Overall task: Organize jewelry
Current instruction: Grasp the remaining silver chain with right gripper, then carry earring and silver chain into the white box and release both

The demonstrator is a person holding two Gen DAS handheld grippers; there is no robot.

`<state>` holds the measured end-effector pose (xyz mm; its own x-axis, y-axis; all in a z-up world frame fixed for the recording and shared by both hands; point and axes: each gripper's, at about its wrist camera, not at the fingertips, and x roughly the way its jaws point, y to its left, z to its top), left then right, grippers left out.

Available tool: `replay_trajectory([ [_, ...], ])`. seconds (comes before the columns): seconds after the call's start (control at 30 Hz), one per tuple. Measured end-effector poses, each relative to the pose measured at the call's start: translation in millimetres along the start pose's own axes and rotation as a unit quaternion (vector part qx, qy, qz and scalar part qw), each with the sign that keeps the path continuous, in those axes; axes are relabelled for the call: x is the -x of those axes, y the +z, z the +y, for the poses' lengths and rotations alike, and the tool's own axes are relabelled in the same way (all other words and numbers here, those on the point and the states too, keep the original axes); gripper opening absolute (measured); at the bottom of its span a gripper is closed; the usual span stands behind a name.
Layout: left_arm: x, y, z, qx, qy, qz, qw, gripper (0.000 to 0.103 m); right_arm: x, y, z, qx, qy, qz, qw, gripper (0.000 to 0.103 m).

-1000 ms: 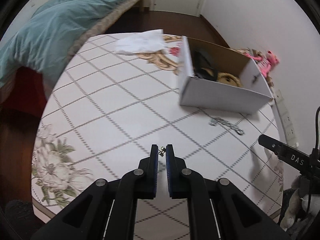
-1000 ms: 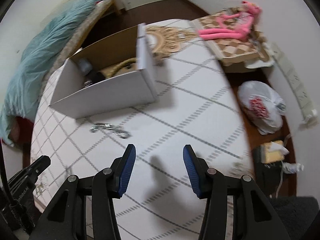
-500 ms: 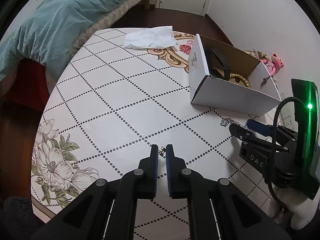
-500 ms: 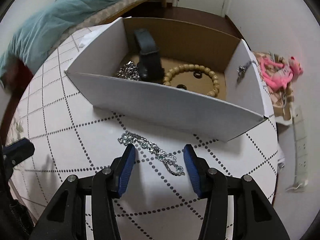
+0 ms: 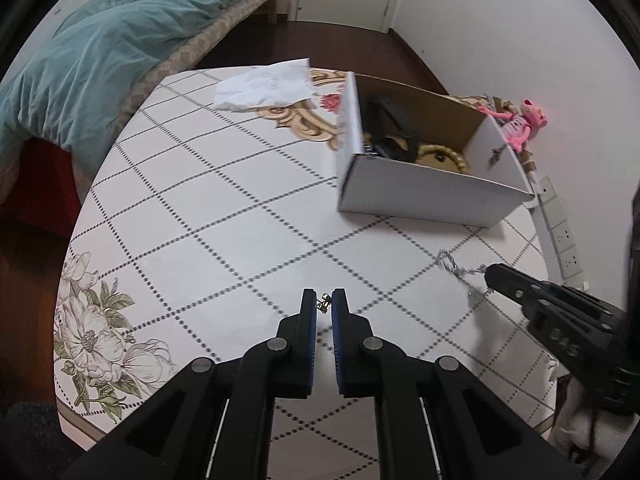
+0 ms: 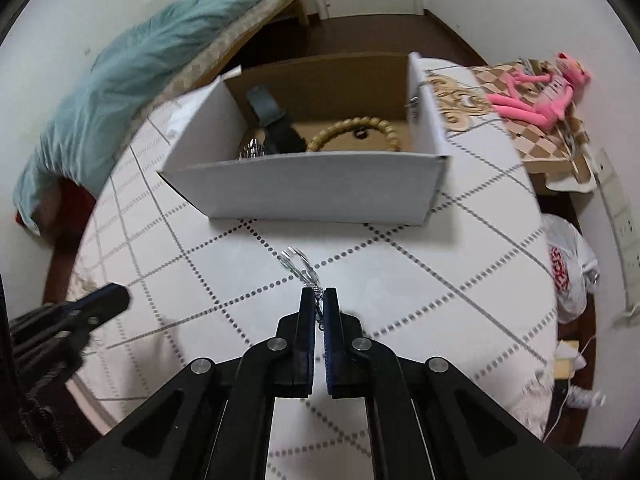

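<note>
Box point(image 6: 312, 184) right behind; chain point(image 6: 298, 266) ran toward it, right gripper point(image 6: 319, 300) just clamped its end, left gripper point(image 5: 324, 306) pinched earring point(image 5: 323, 303).

My left wrist camera sat behind its own fingers point(image 5: 324, 306), looking steeply down and forward over the round table point(image 5: 224, 208) toward the bed point(image 5: 92, 52). My right wrist camera looked the same way along its fingers point(image 6: 319, 300), nearer to the white box point(image 6: 316, 188) and facing its long side. Both views shared the table, the box, the bed and the pink toy point(image 6: 536, 96), and each caught the other gripper at its edge.
</note>
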<state>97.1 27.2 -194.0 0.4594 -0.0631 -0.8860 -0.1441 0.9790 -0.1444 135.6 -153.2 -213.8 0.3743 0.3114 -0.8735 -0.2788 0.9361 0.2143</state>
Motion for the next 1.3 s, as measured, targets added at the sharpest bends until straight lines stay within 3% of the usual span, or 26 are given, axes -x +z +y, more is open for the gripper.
replay_trajectory([
  [0.3, 23.8, 18.1, -35.8, -0.03, -0.032, -0.021, 0.9988, 0.005, 61.7, 20.7, -4.6, -0.014, 0.026, -0.051, 0.998, 0.004],
  [0.63, 59.8, 91.0, -58.3, -0.048, -0.077, -0.058, 0.9942, 0.005, 119.1, 86.6, -10.7, -0.012, 0.058, -0.104, 0.993, 0.004],
  [0.77, 48.2, 117.8, -59.3, -0.058, -0.077, -0.045, 0.9943, 0.005, 109.4, 117.1, -15.6, -0.02, 0.072, -0.094, 0.993, 0.004],
  [0.9, 19.2, 135.5, -54.1, -0.052, -0.084, -0.002, 0.9951, 0.005, 81.1, 140.3, -19.3, -0.028, 0.081, -0.06, 0.994, 0.004],
  [1.3, -36.2, 156.8, -44.7, -0.031, -0.053, 0.075, 0.9953, 0.008, 7.5, 170.0, -25.2, -0.027, 0.064, 0.031, 0.997, 0.004],
])
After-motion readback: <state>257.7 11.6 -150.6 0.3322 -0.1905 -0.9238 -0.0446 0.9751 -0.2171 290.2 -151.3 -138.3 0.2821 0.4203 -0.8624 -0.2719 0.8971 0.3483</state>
